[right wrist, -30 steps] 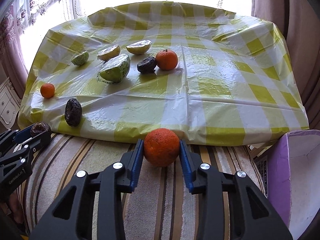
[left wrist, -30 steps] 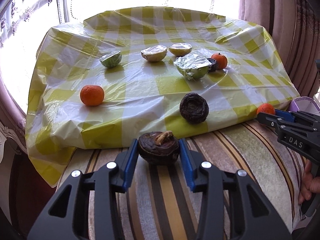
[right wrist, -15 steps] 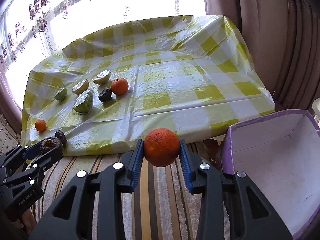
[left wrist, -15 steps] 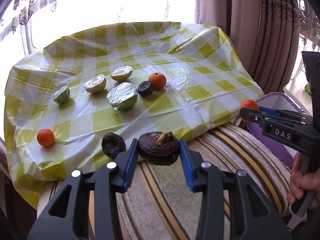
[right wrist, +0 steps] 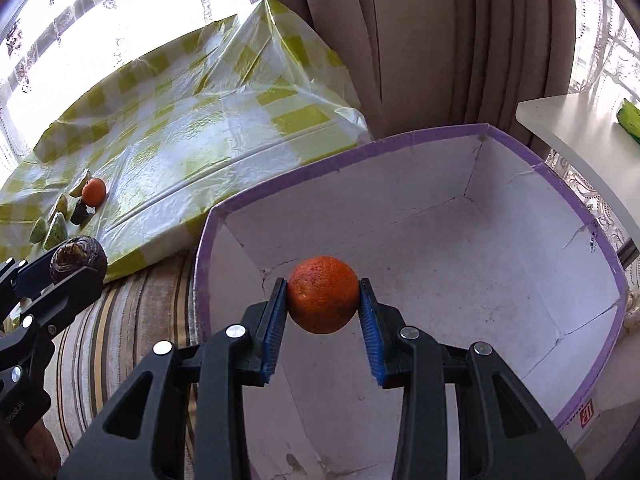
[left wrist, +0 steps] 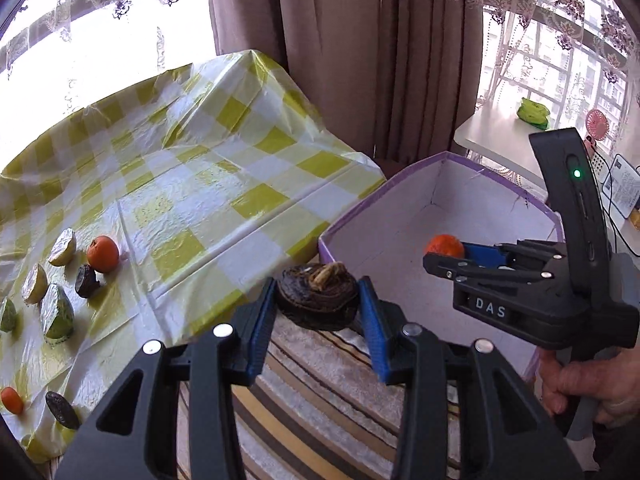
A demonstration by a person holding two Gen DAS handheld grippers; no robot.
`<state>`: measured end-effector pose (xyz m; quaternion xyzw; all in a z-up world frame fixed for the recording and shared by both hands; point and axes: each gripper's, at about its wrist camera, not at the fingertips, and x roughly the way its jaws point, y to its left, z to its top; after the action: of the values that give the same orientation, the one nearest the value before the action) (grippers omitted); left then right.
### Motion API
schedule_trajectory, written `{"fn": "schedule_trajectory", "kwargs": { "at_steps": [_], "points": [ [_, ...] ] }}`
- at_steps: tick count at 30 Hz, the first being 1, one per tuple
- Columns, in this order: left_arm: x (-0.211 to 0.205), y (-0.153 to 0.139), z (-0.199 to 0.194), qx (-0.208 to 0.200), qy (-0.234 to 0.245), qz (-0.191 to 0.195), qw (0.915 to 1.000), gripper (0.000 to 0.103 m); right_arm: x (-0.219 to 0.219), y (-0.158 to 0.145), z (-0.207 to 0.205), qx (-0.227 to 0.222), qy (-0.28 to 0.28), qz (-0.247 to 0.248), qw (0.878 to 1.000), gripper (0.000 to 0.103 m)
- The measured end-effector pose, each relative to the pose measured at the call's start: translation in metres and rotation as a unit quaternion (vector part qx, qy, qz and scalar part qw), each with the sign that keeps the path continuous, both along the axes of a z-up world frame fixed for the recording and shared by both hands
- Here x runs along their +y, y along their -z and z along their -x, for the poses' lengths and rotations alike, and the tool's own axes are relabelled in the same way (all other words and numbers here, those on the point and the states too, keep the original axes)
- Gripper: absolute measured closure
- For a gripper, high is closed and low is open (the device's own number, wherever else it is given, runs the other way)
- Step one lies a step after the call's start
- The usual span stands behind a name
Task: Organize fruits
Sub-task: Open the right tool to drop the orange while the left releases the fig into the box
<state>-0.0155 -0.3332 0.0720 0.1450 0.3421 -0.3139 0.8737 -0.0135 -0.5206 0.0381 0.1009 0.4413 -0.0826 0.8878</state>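
Observation:
My left gripper (left wrist: 318,300) is shut on a dark wrinkled fruit (left wrist: 316,294) with a tan stem, held over the striped cushion just left of the purple-rimmed white box (left wrist: 352,224). My right gripper (right wrist: 323,300) is shut on an orange (right wrist: 323,294) and hangs above the inside of the box (right wrist: 440,136), which holds nothing else that I can see. In the left wrist view the right gripper (left wrist: 444,254) with its orange (left wrist: 444,246) shows over the box. On the checked cloth (left wrist: 192,184) lie an orange (left wrist: 103,254), cut green fruit pieces (left wrist: 58,316) and dark fruits (left wrist: 62,410).
Brown curtains (left wrist: 360,48) hang behind the box. A white side table (right wrist: 576,132) stands to the right of it. The striped cushion (left wrist: 320,400) lies between cloth and box. A small orange (left wrist: 11,400) sits at the cloth's near left edge. A hand (left wrist: 584,384) grips the right tool.
Both grippers swung right from the cloth toward the box, each still holding its fruit. The right one now hangs over the box; the left is beside its rim.

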Motion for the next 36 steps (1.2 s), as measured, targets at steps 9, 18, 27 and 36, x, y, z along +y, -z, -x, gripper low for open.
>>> {"fn": "schedule_trajectory", "kwargs": {
  "at_steps": [9, 18, 27, 36],
  "points": [
    [-0.095, 0.035, -0.012, 0.044, 0.08, -0.043, 0.9949, 0.062, -0.053, 0.033, 0.001, 0.07, 0.015, 0.063, 0.995, 0.067],
    [-0.137, 0.088, -0.017, 0.082, 0.114, -0.116, 0.9834, 0.062, -0.069, 0.068, -0.007, 0.146, -0.02, 0.074, 0.986, 0.067],
    [-0.148, 0.113, -0.022, 0.11, 0.133, -0.155, 0.9727, 0.062, -0.064, 0.081, -0.016, 0.193, -0.027, 0.08, 0.977, 0.066],
    [-0.15, 0.124, -0.024, 0.116, 0.149, -0.183, 0.9649, 0.059, -0.068, 0.075, -0.025, 0.203, -0.017, 0.053, 0.978, 0.032]
  ]
}}
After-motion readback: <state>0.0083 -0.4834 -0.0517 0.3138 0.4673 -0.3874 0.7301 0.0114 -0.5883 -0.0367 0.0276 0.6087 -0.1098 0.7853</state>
